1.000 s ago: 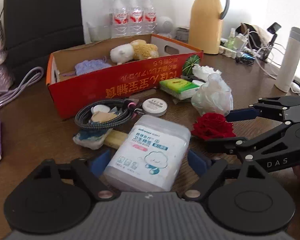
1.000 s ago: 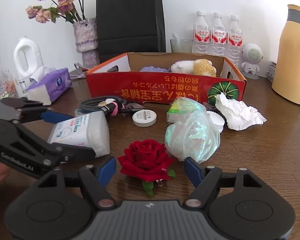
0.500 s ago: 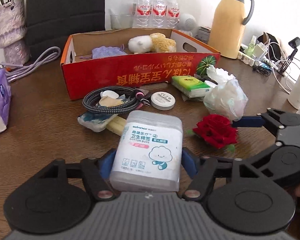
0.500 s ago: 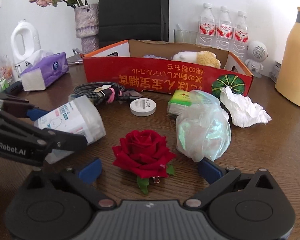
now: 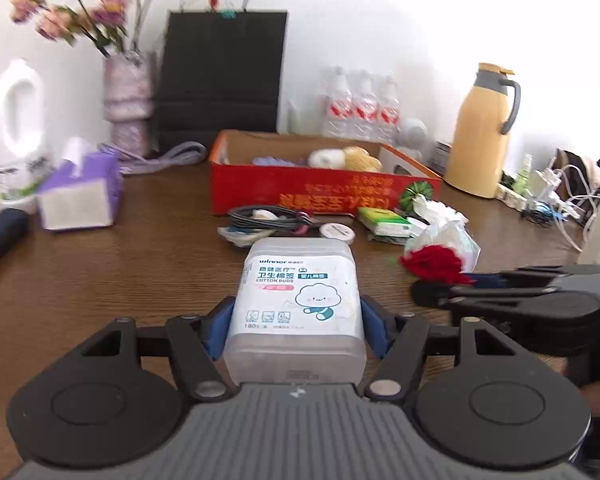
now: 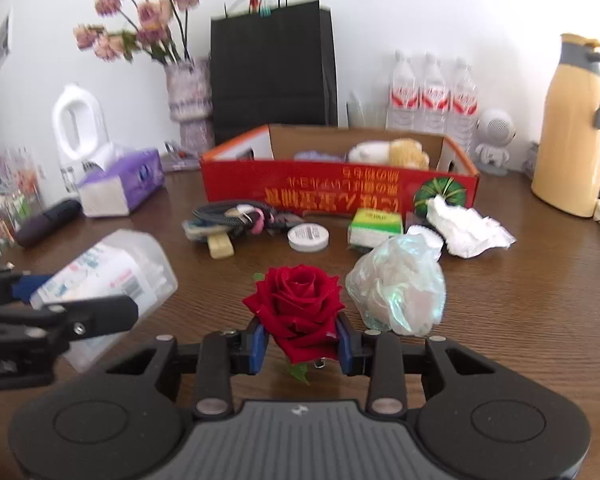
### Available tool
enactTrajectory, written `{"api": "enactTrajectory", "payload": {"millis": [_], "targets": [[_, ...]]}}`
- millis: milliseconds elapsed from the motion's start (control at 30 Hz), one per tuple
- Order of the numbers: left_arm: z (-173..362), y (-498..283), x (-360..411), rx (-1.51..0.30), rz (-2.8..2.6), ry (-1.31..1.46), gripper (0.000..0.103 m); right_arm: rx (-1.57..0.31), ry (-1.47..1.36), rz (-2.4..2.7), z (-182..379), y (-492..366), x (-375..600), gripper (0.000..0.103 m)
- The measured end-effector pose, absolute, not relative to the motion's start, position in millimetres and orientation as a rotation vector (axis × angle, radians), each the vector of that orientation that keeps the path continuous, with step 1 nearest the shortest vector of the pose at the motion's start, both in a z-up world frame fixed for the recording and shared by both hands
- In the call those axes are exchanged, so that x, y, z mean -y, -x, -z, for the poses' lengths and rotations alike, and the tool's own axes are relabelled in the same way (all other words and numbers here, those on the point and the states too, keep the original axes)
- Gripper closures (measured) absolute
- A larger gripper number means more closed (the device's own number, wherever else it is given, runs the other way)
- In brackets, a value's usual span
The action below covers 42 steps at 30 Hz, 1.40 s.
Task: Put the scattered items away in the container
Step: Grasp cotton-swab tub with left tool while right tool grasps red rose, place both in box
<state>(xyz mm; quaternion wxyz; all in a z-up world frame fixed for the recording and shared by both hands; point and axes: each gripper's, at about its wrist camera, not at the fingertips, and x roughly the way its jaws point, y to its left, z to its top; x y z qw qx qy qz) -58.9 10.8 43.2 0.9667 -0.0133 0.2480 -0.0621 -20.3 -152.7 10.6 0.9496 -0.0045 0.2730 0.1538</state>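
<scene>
Brown wooden desk [image 6: 520,300], white wall behind. Left gripper [image 5: 294,326] now clamping translucent plastic cotton-bud box [image 5: 296,296], lifting it off desk versus a second ago. Right gripper [image 6: 300,340], wide half a second back, now pinching red fabric rose [image 6: 298,308]. Both picks done; red cardboard box [image 6: 340,192] sitting well ahead, carrying next. Box's far interior partly hidden; left view blurring.
</scene>
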Motion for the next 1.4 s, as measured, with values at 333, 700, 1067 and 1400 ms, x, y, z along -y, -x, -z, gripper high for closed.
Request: {"api": "enactTrajectory", "payload": {"millis": [333,700,1067,1400], "targets": [[-55.2,114.0,10.4,-0.287,0.006,-0.016,0.037,-0.369,0.024,-0.248,-29.7,94.4,174.9,0.069],[-131.6,-43.8,17.7,-0.167,0.006,0.004,0.037,-0.260,0.017,-0.254,-87.8,-42.3,179.2,0.069],[-163.7,-240.6,15.3,-0.308,-0.016,-0.050,0.037,-0.365,0.064,-0.237,-138.9,-232.9,173.9,0.068],[-66.9,-370.5,7.8,-0.757,-0.056,-0.123,0.036,-0.992,0.201,-0.327,-28.4,-372.8,131.3,0.069]]}}
